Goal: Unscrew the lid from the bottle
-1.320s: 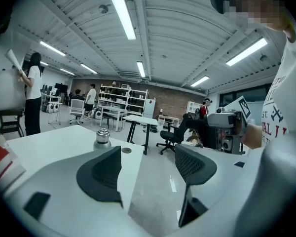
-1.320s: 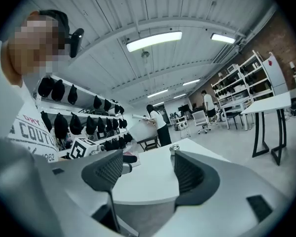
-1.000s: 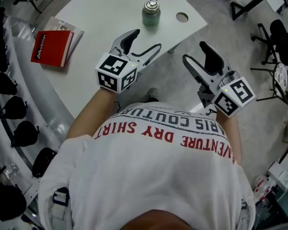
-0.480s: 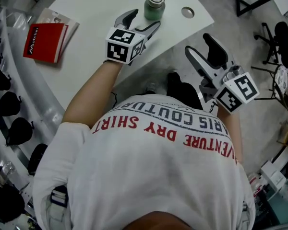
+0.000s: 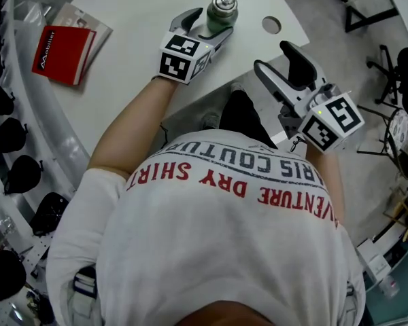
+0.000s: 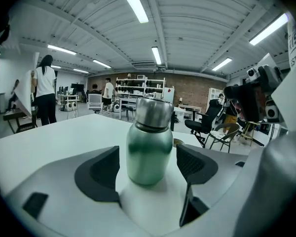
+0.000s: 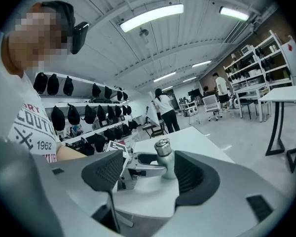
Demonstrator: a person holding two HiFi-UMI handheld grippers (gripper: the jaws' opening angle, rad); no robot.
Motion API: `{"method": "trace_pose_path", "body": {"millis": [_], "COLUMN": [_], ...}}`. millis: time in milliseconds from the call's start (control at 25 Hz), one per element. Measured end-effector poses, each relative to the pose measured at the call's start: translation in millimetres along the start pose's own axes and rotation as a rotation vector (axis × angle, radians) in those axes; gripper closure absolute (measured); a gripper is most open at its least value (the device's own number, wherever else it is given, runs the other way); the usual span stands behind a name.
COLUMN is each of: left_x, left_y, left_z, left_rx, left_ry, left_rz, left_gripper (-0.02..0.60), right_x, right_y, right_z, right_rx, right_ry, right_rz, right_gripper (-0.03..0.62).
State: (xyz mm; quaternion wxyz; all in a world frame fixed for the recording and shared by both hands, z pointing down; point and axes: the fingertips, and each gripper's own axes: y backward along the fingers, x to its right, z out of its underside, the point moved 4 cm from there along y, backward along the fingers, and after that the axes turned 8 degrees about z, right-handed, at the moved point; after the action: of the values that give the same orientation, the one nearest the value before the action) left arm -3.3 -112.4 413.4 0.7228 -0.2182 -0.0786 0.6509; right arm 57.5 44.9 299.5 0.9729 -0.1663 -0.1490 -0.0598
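The green bottle [image 5: 219, 19], steel lid [image 5: 224, 2] on, stands upright near the desk [image 5: 136, 39] edge, upper centre. The left tool [image 5: 207, 27] straddles it, jaws wide and not touching. The right tool [image 5: 273, 58] gapes empty past the edge, mid-right.

Camera positions, three views.
Head view: overhead, steeply down. Left gripper view: low, close to bottle [image 6: 149, 139]. Right gripper view: farther back. All share it.

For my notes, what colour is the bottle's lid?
The lid is shiny silver; the left gripper view shows it best.
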Motion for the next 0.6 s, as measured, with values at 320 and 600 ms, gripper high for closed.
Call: {"method": "trace_pose_path", "body": {"millis": [320,600], "left_x": [-1,-1], "left_y": [-13,-14], "left_z": [-1,1], "left_rx": [-0.014,-0.016], "left_ry": [-0.01,-0.009], "left_rz": [0.037,0.045], "left_gripper": [0.225,0.225], "right_x": [27,30], "right_y": [-38,-73], "right_z": [-1,-5], "right_rx": [-0.067,-0.112], "right_ry": [-0.005,0.088], "right_rz": [-0.082,-0.156], "right_gripper": [0.286,0.287]}}
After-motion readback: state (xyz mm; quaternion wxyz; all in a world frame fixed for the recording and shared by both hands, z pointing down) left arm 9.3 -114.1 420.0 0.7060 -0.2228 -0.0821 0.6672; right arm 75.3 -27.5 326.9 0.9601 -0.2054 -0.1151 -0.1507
